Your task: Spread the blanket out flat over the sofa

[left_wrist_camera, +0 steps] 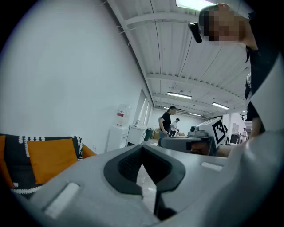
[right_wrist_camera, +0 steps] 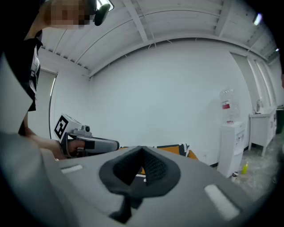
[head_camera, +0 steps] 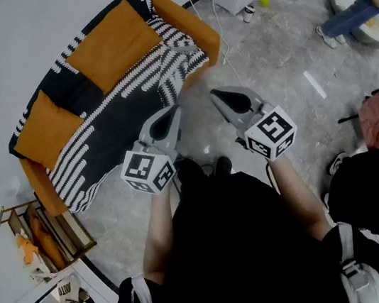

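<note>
Left gripper (left_wrist_camera: 142,148), ribbed pads (left_wrist_camera: 128,165); perhaps knitted blanket (head_camera: 104,136)

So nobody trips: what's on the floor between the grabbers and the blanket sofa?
Just bare grey floor, in the head view, between the left gripper, the right gripper and the blanket on the sofa.

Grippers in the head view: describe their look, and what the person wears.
The left gripper and right gripper are light grey, tapering shells with dark ribbed pads. Each carries a white cube with black square markers. The person wears a black top; the forearms show no sleeves.
</note>
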`<state>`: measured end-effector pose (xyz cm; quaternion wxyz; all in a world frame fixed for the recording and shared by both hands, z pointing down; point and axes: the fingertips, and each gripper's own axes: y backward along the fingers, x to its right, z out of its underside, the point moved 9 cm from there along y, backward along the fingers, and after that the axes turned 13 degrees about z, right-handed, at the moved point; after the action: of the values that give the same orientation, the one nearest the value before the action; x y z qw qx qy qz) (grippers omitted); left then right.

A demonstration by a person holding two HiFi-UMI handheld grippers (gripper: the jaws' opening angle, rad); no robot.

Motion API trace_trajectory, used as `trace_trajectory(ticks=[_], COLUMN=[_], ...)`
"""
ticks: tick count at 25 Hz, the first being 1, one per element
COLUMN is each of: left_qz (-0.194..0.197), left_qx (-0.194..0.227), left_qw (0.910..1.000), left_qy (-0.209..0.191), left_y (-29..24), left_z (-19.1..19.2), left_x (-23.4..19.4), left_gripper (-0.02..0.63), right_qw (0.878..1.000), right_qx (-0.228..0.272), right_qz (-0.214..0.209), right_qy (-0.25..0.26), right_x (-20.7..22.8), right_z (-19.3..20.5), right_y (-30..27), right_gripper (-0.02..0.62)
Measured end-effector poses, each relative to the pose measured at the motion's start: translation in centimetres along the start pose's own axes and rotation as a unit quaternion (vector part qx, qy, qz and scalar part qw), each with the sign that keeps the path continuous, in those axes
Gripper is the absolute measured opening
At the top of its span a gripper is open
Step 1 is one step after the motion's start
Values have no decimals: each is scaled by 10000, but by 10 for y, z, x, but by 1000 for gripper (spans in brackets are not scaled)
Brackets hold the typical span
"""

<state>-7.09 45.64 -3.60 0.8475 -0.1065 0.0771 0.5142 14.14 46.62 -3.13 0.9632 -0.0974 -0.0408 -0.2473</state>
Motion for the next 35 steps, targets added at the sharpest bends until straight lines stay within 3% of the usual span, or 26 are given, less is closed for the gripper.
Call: trace_trajectory(ticks=[18,28,35], left_qz=[-203,-199,-40], left_qx=[-108,-143,-298], left_qw=[9996,9992,9995], left_qy=[160,301,-13], left_y=[23,31,9], left_z=[19,18,-4], left_x=[19,-49,-120], left_gripper=[11,11,11], right_qw=[9996,9991,9965], right_qx=[-218,-382,-661], right_qz=[115,168,442], right_qy=[-147,18,258], right_x=[-4,-7,7], right_z=[20,19,7], right_y=[25,-30,-93], right_gripper=[2,2,3])
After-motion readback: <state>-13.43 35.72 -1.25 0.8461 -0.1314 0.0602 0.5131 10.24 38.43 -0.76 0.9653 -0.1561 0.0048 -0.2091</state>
